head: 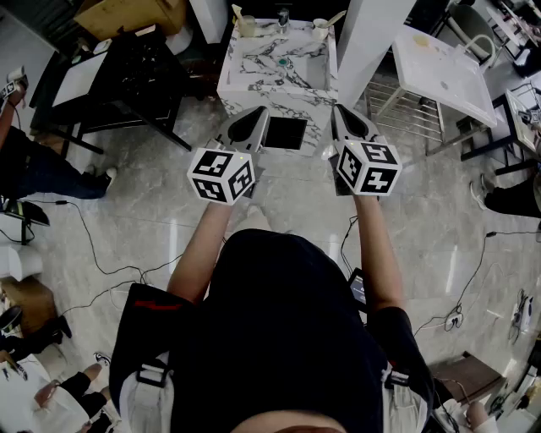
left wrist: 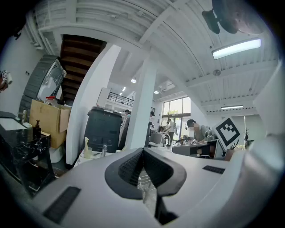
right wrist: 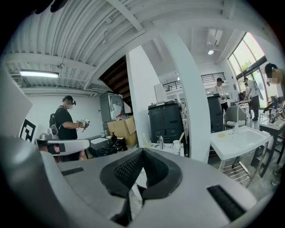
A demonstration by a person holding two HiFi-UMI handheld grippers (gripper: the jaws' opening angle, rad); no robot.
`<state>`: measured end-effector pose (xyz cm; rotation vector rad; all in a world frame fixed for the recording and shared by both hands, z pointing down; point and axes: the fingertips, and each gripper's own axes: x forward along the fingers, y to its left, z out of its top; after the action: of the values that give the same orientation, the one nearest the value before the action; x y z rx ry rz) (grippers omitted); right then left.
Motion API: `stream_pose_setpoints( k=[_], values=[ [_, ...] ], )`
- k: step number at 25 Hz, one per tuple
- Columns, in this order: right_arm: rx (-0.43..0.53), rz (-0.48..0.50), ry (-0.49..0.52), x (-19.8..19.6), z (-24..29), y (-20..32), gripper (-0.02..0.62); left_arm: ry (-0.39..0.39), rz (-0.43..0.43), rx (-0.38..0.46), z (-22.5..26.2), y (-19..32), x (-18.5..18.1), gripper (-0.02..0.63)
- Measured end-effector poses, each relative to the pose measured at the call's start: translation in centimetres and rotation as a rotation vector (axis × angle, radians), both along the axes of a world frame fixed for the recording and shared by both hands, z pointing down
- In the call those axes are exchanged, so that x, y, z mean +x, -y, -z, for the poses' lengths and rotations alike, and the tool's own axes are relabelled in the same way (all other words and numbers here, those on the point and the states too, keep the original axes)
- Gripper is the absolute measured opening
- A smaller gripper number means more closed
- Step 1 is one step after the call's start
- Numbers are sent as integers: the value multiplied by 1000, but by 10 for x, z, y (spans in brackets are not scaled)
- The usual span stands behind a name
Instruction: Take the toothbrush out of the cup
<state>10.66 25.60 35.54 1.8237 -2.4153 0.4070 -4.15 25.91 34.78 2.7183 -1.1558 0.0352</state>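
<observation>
**Both grippers shut and empty, nowhere near the cups yet**

Closest to the head camera is the person's dark top (head: 279, 338), with both bare forearms stretched out in front. The left gripper (head: 256, 118) and right gripper (head: 342, 118) are held side by side, roughly level. Each one's jaws are pressed fully together with nothing between them. It reads like a ready pose: the person is standing back on the glossy tiled floor (head: 169, 228) and hasn't stepped in.

Ahead is the white, dark-veined marble washstand surface (head: 254, 80). At its far left corner sits a pale cup (head: 247, 27) with a pale stick (head: 237, 13) poking out. At the far right corner is a small white cup (head: 321, 30), also with a light stick (head: 335, 19) leaning in it. One of those is presumably the toothbrush, but they're too small to say which.

Either way it's upright in a cup at the back edge, well apart from both jaws and beyond their tips.
</observation>
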Motion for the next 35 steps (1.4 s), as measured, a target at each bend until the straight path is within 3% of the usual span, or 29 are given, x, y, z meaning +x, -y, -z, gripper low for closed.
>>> stream_pose_setpoints(
  k=[19, 35],
  values=[
    [4, 26, 54, 3, -1, 20, 35, -9, 7, -10, -2, 19, 3, 14],
    [-18, 38, 77, -3, -2, 134, 35, -17, 3, -7, 4, 131, 4, 14]
  ],
)
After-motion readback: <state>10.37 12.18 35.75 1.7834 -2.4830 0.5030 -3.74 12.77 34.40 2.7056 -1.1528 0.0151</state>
